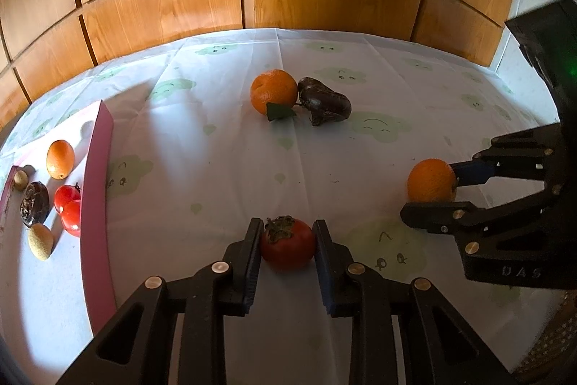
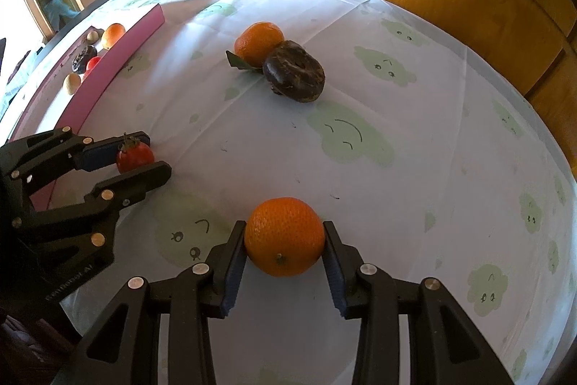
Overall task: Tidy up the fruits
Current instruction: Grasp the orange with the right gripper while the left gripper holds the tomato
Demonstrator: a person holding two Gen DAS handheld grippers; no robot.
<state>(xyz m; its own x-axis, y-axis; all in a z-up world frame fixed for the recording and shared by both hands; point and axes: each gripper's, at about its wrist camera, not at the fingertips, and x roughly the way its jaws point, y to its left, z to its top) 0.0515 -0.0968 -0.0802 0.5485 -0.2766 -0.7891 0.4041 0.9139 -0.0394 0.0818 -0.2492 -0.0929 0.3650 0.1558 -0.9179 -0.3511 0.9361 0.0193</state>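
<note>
red tomato (image 1: 287, 248), orange (image 2: 284, 237), both gripped

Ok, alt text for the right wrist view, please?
Right gripper fingers clamp an orange on the tablecloth. At left, the left gripper grips a red fruit; beyond lie another orange and a dark fruit.

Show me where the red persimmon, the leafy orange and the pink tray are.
red persimmon (image 1: 288, 246): left wrist view, on its red skin.
leafy orange (image 1: 273, 91): left wrist view, middle of its peel.
pink tray (image 1: 95, 204): left wrist view, on its side wall.
</note>
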